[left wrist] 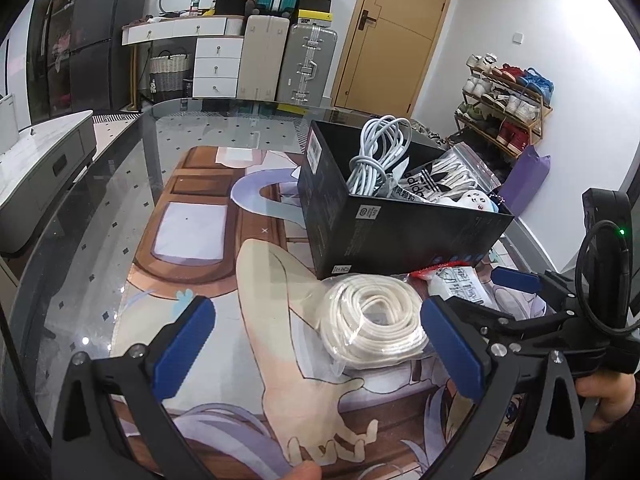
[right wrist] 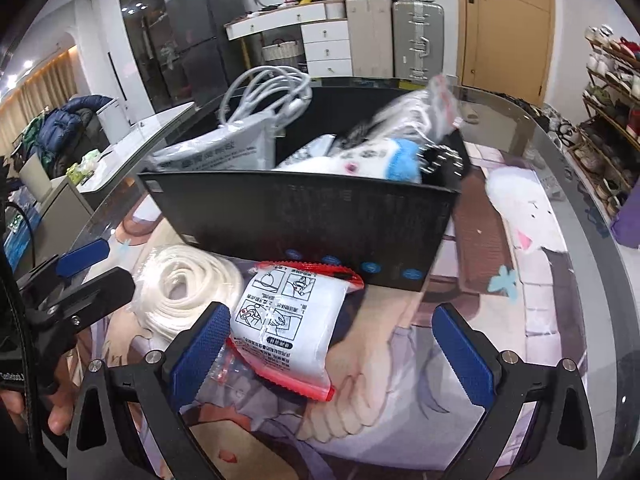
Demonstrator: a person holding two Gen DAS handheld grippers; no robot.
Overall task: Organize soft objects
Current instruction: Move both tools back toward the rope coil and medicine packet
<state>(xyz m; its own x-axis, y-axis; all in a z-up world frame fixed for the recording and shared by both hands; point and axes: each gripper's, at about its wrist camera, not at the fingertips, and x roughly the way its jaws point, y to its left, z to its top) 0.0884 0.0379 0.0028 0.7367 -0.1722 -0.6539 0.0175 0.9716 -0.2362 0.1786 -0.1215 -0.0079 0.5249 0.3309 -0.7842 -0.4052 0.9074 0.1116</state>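
While both hover low, left gripper (left wrist: 316,348) spread wide, right gripper (right wrist: 340,350) likewise.

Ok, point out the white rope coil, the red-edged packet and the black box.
white rope coil (left wrist: 374,322): left wrist view, on its wound strands.
red-edged packet (right wrist: 290,320): right wrist view, on its printed white face.
black box (left wrist: 400,236): left wrist view, on its near outer wall.

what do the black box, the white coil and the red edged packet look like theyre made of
Black box: looks like matte printed cardboard, with flat stiff walls, sharp folded corners and stuck-on labels.
White coil: probably plastic-sheathed cord, smooth and slightly glossy, wrapped in clear film that crinkles and glints.
Red edged packet: thin glossy plastic pouch with printed pictograms; its soft white filling cannot be identified.
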